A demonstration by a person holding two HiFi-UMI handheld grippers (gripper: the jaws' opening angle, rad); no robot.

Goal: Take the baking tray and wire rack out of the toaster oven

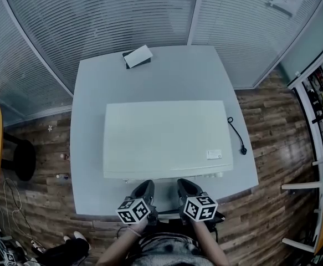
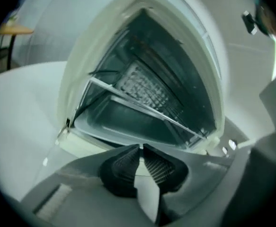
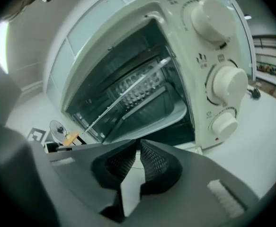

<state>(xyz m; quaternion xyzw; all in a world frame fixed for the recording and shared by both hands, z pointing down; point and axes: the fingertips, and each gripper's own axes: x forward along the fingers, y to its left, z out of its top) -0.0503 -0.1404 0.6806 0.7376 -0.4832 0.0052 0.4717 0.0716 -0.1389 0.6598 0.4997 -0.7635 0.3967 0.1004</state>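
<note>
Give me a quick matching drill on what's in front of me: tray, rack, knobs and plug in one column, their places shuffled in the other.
Things:
1. baking tray
2. wire rack
3. knobs
4. plug

Places:
A. on the table, right of the oven
B. low in the oven's cavity
C. on the oven's front panel, right of the opening
D. across the cavity, just above the tray

Pairs: 1-B, 2-D, 3-C, 4-A.
</note>
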